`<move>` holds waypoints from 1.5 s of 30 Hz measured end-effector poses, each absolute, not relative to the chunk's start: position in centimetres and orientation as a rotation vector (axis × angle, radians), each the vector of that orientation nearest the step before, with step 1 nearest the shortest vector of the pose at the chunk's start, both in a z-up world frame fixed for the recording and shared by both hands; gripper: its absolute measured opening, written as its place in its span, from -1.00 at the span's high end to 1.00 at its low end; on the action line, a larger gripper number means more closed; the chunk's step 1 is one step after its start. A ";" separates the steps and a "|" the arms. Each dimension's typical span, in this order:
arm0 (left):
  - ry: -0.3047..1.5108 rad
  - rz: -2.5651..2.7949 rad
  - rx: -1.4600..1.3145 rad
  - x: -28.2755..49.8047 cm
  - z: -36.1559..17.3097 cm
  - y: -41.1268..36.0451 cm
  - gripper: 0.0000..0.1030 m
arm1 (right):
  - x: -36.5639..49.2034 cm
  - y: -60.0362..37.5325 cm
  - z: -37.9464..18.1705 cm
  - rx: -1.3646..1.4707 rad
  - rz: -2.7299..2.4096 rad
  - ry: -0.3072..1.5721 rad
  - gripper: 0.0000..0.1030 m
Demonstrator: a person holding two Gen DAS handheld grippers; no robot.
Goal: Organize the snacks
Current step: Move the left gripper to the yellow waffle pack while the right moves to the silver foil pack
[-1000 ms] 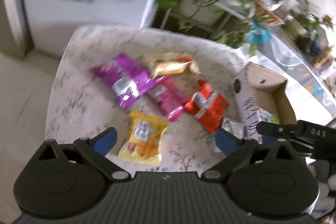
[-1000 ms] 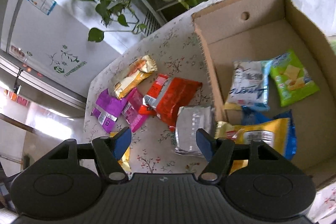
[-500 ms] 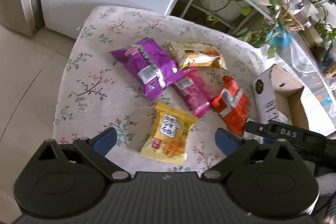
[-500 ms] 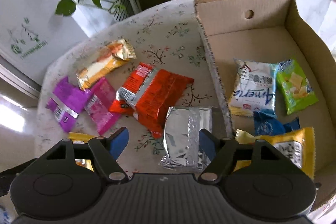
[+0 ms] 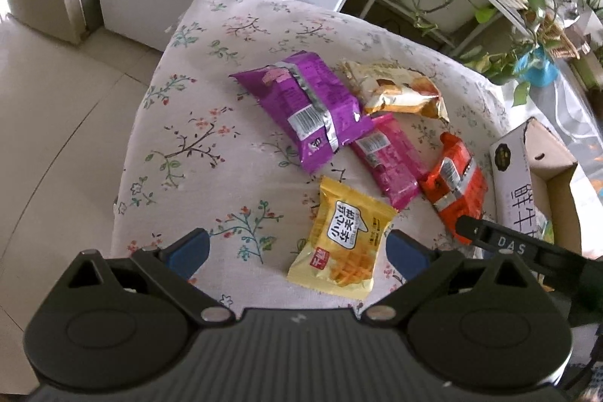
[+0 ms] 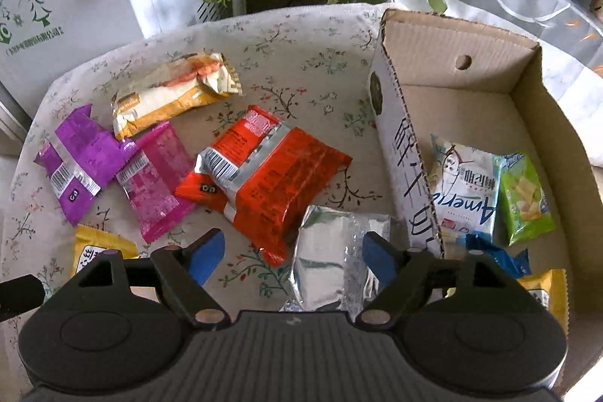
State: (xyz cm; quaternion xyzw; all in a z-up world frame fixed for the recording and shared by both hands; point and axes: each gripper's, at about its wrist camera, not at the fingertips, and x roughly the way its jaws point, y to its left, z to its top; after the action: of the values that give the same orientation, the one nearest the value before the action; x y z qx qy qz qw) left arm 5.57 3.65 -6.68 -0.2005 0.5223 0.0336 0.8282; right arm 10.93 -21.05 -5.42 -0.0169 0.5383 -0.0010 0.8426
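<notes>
Right wrist: cardboard box [image 6: 490,36] with snack packets [image 6: 465,189]

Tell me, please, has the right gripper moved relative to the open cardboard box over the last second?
Yes. The right gripper has shifted from the open cardboard box toward the crinkled silver foil packet on the table, its jaws opening.
</notes>
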 end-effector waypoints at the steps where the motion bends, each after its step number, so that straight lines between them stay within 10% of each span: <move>1: 1.110 0.071 -0.429 5.6 -6.7 3.7 -0.93 | 11.0 -21.0 -5.6 -0.050 -0.015 1.138 -0.65; 45: 1.123 0.016 0.006 8.5 -11.1 -3.9 -0.99 | 11.7 -21.0 -8.5 0.118 -0.016 1.297 -0.65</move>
State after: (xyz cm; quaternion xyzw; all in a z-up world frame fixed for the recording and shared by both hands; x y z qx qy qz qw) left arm 8.54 -3.90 -11.14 0.0028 0.5323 0.0075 0.8465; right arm 11.66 -21.00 -8.55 0.0547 0.6035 -0.0074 0.7954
